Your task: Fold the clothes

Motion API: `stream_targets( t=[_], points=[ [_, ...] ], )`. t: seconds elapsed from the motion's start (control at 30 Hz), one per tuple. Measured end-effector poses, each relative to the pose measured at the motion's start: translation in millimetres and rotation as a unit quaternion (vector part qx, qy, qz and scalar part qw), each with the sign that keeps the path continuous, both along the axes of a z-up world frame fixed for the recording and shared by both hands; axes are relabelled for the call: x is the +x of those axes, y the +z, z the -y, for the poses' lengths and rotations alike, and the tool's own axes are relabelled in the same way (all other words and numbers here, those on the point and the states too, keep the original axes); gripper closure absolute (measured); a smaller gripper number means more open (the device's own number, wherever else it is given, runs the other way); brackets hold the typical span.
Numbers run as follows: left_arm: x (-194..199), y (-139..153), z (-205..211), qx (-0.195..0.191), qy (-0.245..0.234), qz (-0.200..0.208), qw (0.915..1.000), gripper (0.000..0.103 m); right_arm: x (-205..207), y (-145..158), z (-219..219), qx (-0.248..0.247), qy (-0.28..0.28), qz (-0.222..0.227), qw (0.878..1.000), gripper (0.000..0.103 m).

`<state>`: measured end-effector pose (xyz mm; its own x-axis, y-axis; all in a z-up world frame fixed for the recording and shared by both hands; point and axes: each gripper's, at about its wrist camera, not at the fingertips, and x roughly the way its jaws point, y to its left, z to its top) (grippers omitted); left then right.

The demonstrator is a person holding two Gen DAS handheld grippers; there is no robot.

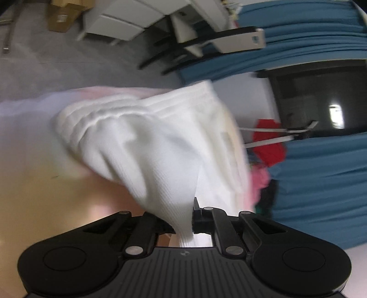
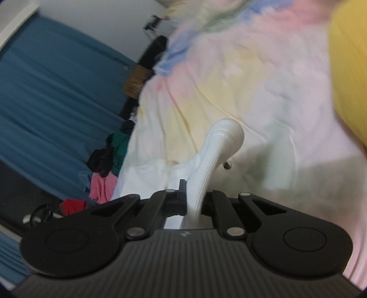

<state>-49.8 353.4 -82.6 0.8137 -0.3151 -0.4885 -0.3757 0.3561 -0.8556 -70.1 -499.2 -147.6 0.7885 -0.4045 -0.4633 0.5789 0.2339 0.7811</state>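
My left gripper [image 1: 185, 220] is shut on the ribbed white hem of a pastel tie-dye garment [image 1: 146, 142], which hangs bunched and blurred in front of the camera above a tan surface [image 1: 45, 194]. My right gripper [image 2: 192, 204] is shut on another part of the white ribbed edge [image 2: 218, 146], a rolled fold sticking up between the fingers. Beyond it the pink, yellow and blue tie-dye cloth [image 2: 263, 80] fills the right wrist view. Both views are motion-blurred.
A pile of red, pink, green and black clothes [image 2: 103, 172] lies by a blue curtain [image 2: 45, 103]; the red and pink ones also show in the left wrist view [image 1: 268, 146]. White drawers [image 1: 119, 20], a cardboard box [image 1: 62, 16] and a yellow cloth [image 2: 351, 68] are around.
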Motion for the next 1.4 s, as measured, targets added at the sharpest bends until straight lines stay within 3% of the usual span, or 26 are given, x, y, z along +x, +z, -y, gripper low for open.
stream_targets(
  t=[0.2, 0.33, 0.43, 0.53, 0.63, 0.8, 0.87, 0.93, 1.0, 1.07, 1.1, 1.23, 1.4],
  points=[
    [46.1, 52.2, 7.5, 0.029, -0.016, 0.05, 0.9982, 0.094, 47.9, 40.7, 8.5, -0.053, 0.016, 0.001, 0.998, 0.097],
    [113.6, 76.9, 10.6, 0.046, -0.014, 0.057, 0.9972, 0.094, 126.4, 75.0, 8.5, -0.109, 0.039, -0.008, 0.993, 0.097],
    [180.4, 85.5, 14.4, 0.081, -0.011, 0.053, 0.9953, 0.094, 203.1, 85.0, 6.7, -0.15, 0.053, -0.039, 0.987, 0.097],
    [248.1, 71.7, 20.7, 0.113, -0.014, 0.036, 0.9929, 0.093, 282.9, 81.3, 4.6, -0.187, 0.069, -0.083, 0.977, 0.097],
    [294.9, 42.6, 30.7, 0.142, -0.025, 0.003, 0.9896, 0.093, 344.2, 51.8, 3.6, -0.21, 0.08, -0.135, 0.965, 0.097],
    [364.2, -2.2, 45.4, 0.183, -0.044, -0.043, 0.9811, 0.087, 372.8, -6.5, 12.5, -0.195, 0.094, -0.156, 0.964, 0.097],
    [364.5, -5.8, 44.5, 0.179, -0.051, -0.037, 0.9819, 0.086, 384.3, -29.8, 16.1, -0.189, 0.1, -0.164, 0.963, 0.094],
    [358.6, -1.6, 41.8, 0.163, -0.06, -0.022, 0.9846, 0.075, 377.0, -35.0, 16.9, -0.192, 0.099, -0.144, 0.966, 0.09],
    [349.8, 5.6, 40.1, 0.152, -0.067, -0.004, 0.9861, 0.049, 358.8, -29.4, 10.7, -0.203, 0.086, -0.114, 0.969, 0.075],
    [328.4, 20.0, 44.1, 0.17, -0.068, 0.018, 0.983, 0.037, 332.4, -25.2, 6.6, -0.204, 0.071, -0.084, 0.973, 0.058],
    [317.0, 27.2, 46.5, 0.181, -0.067, 0.029, 0.9808, 0.033, 317.8, -24.1, 5.3, -0.2, 0.066, -0.073, 0.975, 0.057],
    [260.0, 38.9, 61.7, 0.177, -0.071, 0.059, 0.9799, 0.025, 251.6, -25.2, -2.4, -0.169, 0.039, -0.042, 0.984, 0.057],
    [173.2, 25.8, 72.0, 0.125, -0.052, 0.047, 0.9897, 0.021, 186.5, -48.6, -11.9, -0.059, 0.054, -0.03, 0.996, 0.046]
  ],
)
